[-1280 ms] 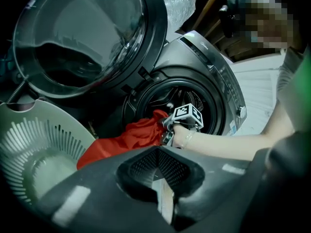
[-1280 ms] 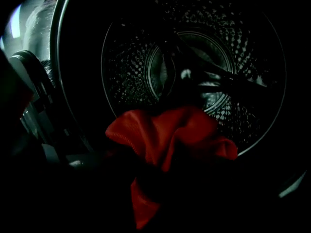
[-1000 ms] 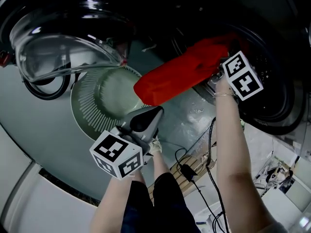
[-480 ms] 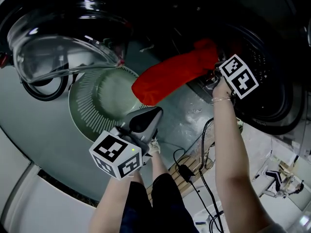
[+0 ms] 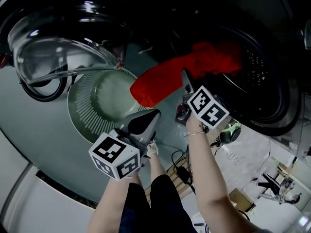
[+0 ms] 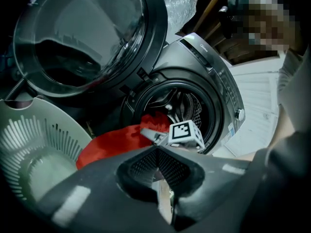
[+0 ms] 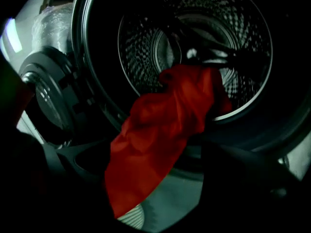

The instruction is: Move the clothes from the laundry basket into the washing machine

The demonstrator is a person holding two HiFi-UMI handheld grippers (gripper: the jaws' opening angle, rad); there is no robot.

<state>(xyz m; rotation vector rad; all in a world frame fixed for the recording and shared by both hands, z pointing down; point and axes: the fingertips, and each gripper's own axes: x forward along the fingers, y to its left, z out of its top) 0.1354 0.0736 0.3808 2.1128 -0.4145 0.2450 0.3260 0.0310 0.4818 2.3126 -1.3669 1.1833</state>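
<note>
A red cloth (image 5: 167,76) lies half in the washing machine's drum (image 5: 257,76); its lower end hangs out over the rim toward the pale green laundry basket (image 5: 85,108). My right gripper (image 5: 186,92) sits just outside the drum mouth, below the cloth. Its jaws have just been opening and now stand wide apart, letting go of the cloth. In the right gripper view the cloth (image 7: 155,140) hangs loose in front of the right gripper (image 7: 155,149). My left gripper (image 5: 144,121) is shut and empty, held above the basket's edge. The basket (image 6: 29,144) looks empty inside.
The round glass door (image 5: 63,38) stands swung open at the upper left, above the basket. Black cables (image 5: 184,165) lie on the floor by the person's legs. White clutter (image 5: 277,178) lies at the lower right.
The right gripper has drawn back down and left out of the drum and let go of the red cloth, which stays draped over the rim. The left gripper has not moved.
</note>
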